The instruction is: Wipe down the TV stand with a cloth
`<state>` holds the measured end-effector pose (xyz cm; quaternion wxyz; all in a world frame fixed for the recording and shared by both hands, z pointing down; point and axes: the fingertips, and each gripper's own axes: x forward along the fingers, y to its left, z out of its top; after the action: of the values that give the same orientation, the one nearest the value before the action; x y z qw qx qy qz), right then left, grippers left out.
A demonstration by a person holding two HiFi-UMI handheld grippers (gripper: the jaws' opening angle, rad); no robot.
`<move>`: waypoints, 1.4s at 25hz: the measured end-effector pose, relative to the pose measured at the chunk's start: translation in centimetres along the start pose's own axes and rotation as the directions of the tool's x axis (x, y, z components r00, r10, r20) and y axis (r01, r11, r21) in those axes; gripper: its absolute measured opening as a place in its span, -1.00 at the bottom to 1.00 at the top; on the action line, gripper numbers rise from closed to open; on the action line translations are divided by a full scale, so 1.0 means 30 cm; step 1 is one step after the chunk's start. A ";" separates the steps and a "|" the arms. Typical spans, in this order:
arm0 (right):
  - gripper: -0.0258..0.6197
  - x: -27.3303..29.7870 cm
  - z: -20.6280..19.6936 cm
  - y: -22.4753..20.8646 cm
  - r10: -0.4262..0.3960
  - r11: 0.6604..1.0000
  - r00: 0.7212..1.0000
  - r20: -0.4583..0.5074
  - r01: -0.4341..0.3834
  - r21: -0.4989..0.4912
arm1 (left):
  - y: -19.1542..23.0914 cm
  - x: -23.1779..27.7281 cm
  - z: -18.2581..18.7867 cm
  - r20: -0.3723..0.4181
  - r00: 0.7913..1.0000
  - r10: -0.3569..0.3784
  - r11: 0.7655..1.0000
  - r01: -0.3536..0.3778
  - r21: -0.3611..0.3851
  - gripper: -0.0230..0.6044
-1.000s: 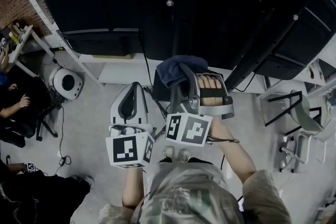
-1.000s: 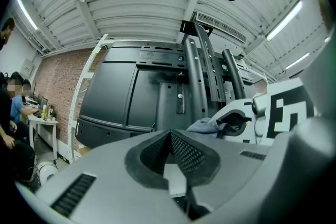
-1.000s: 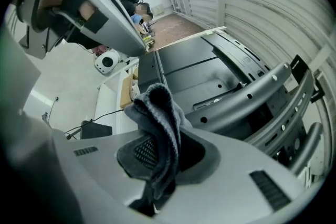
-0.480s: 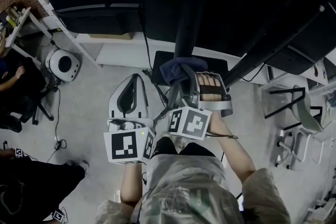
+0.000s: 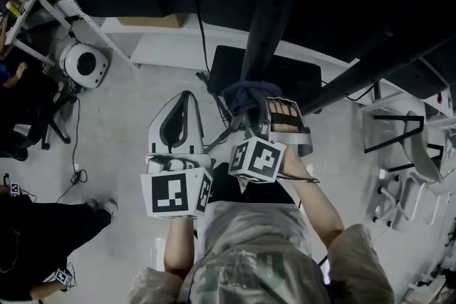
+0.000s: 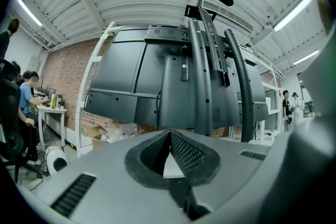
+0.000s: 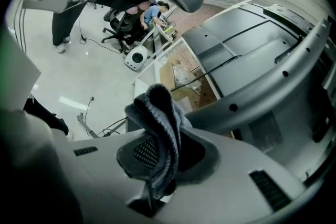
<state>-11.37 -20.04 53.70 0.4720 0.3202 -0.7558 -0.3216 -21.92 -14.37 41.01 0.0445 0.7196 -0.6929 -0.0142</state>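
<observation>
The left gripper (image 5: 187,100) is hanging at 9 o'clock of the right one, its jaws meeting at the tips on nothing. The right gripper (image 5: 249,107) is pinching the cloth (image 5: 244,92) by a bunched fold, close under the stand's post (image 5: 267,25) at 12 o'clock. The cloth is looking soft, light and floppy, so gripping a thick bunch suits it. Bare floor (image 5: 121,132) is lying open at 9 o'clock. The base (image 5: 299,78) and a cable (image 5: 199,32) are crowding the post's foot.

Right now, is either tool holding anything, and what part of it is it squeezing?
The right tool pinches the grey-blue cloth by a bunched fold; the rest pokes out in front. The left tool is shut on nothing.
</observation>
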 end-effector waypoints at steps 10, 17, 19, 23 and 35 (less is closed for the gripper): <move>-0.74 0.156 -0.120 0.271 0.107 0.994 0.994 -0.030 -0.107 0.018 | -0.021 0.029 -0.175 -0.020 1.000 -0.002 1.000 0.002 0.005 -0.88; -0.74 0.275 -0.206 0.462 0.191 0.982 0.980 -0.057 -0.190 0.023 | -0.009 0.042 -0.290 -0.041 0.999 0.015 1.000 -0.015 0.002 -0.88; -0.74 0.300 -0.224 0.519 0.219 0.976 0.974 -0.063 -0.217 0.030 | -0.004 0.041 -0.318 -0.050 0.999 0.020 1.000 -0.020 0.001 -0.88; -0.74 0.343 -0.256 0.586 0.242 0.970 0.967 -0.077 -0.240 0.033 | 0.001 0.057 -0.355 -0.056 0.998 0.023 1.000 -0.023 -0.001 -0.88; -0.74 0.409 -0.311 0.706 0.311 0.950 0.946 -0.094 -0.307 0.063 | 0.003 0.085 -0.388 -0.049 0.999 0.023 1.000 -0.024 -0.014 -0.88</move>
<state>-10.90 -18.97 79.87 0.5472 0.2253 -0.7787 -0.2085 -20.96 -16.40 52.72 0.0669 0.7112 -0.6998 -0.0011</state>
